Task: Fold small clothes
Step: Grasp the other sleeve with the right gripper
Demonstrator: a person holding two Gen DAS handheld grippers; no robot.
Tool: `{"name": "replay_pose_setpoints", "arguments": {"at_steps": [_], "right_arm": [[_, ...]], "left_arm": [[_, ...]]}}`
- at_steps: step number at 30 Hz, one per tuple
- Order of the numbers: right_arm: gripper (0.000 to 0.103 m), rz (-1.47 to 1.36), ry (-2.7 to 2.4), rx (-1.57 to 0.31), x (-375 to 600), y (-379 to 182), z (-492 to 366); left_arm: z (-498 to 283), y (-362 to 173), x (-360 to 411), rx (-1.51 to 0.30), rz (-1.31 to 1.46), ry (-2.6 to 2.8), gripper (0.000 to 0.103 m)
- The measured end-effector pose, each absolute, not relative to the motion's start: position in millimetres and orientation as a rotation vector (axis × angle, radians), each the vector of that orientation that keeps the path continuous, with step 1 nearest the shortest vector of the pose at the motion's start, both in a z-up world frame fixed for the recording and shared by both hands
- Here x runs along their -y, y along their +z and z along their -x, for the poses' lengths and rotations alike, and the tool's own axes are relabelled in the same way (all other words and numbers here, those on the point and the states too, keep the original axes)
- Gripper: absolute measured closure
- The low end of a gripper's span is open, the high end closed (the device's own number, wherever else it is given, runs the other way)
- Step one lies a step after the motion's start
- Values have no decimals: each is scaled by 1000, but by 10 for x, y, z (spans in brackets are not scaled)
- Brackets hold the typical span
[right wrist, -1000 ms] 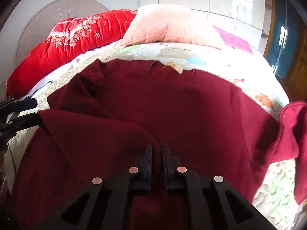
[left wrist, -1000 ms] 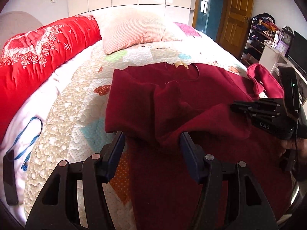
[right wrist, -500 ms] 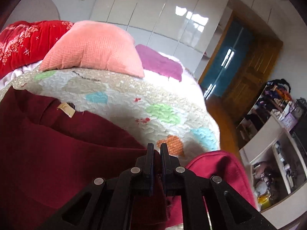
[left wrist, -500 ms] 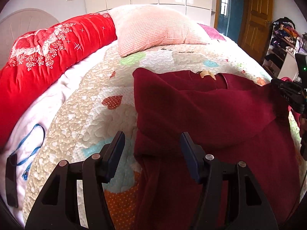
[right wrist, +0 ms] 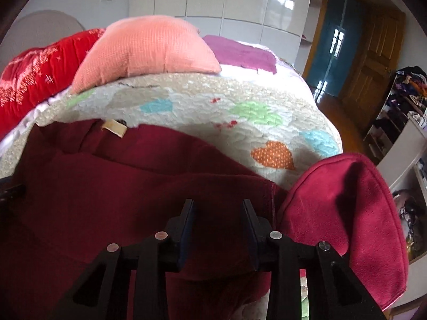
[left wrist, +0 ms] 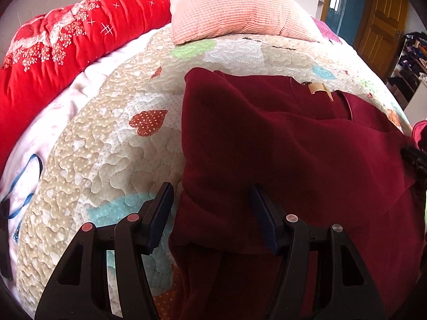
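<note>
Bed (left wrist: 112, 154): covered by a patchwork quilt (right wrist: 213, 112) with heart patches; carries every item below.

Garment (left wrist: 293, 160): dark red knit top, lying on the near right part of the quilt in the left wrist view, neckline toward the far pillows and hem toward the viewer, so its long axis runs near to far. One side is folded across the body. A tan neck label (left wrist: 319, 88) shows at the collar; no writing on it can be read.

Red bolster (left wrist: 66, 53): far left, white floral print.

Pink pillow (right wrist: 144, 48): ribbed, at the far end of the bed.

Magenta cushion (right wrist: 344, 213): plush, at the near right edge, just beside the garment.

Shelving (right wrist: 400, 101): far right, holding a jumble of clothing, items too small to tell.

Left tongs (left wrist: 210, 208): released, jaws opening, straddling the garment's left folded edge without pressing it.

Right tongs (right wrist: 217, 224): released, jaws opening, over the garment's right edge; cloth between them, not pinched.
</note>
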State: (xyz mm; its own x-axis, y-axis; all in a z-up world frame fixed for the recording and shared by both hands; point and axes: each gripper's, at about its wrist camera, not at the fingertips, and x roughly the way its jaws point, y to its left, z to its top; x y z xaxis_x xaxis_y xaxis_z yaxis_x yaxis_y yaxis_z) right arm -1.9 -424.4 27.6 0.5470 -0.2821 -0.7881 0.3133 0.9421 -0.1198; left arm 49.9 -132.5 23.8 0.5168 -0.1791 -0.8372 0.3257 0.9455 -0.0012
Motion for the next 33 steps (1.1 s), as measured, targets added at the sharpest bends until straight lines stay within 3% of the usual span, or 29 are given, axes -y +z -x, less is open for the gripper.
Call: {"name": "replay_pose_setpoints", "arguments": {"at_steps": [14, 19, 29, 33], "right_arm": [[65, -134, -315, -908, 4363, 477, 349], [45, -190, -349, -811, 4542, 844, 760], [38, -471, -471, -743, 5317, 1032, 1186], [31, -605, -412, -704, 5422, 1044, 1165]], "left_arm": [[-150, 605, 1424, -908, -135, -309, 39], [-18, 825, 1432, -866, -74, -346, 39], [137, 761, 1665, -883, -141, -400, 39], [114, 712, 1664, -898, -120, -397, 39]]}}
